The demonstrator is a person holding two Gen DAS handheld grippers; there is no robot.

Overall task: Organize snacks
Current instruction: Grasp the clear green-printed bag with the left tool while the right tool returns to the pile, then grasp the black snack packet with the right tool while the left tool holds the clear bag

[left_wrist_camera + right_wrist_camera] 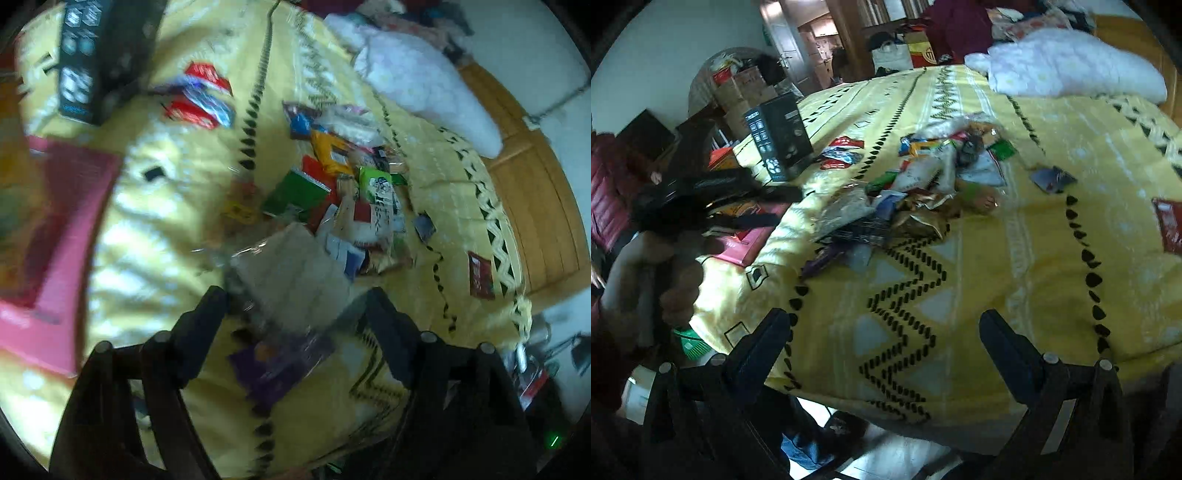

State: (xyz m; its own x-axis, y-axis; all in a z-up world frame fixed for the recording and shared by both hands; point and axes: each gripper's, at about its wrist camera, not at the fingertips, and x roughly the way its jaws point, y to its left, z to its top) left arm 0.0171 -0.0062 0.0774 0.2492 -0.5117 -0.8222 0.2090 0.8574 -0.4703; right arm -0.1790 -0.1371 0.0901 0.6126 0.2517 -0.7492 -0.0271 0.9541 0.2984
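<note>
Snack pile point(332, 192) sits mid-bed on the yellow blanket point(155, 236), packets heaped and overlapping. Left wrist view: left gripper point(295, 306) fingers spread wide, with a tan clear-wrapped pack point(295, 269) and a purple packet point(277, 365) between them; blur hides whether either finger touches, so no grip confirmed. Right wrist view: right gripper point(882, 336) fingers wide apart, nothing between them, over bare blanket near the bed's front edge, pile point(916, 192) well ahead.

Only the right view shows the left gripper from outside point(713, 199), at the bed's left edge near the pink box point(746, 243). Only the left view shows the wooden headboard point(532, 206) clearly. Both show the black box point(779, 136), the red-blue packets point(842, 153) beside it, the white pillow point(1071, 66), a stray dark packet point(1052, 179) and a red packet point(1167, 225) cut off at right.

Motion blur smears all labels; none readable. Packet count in the pile: cannot tell.

Open blanket lies right of and in front of the pile; floor shows past the near edge.
</note>
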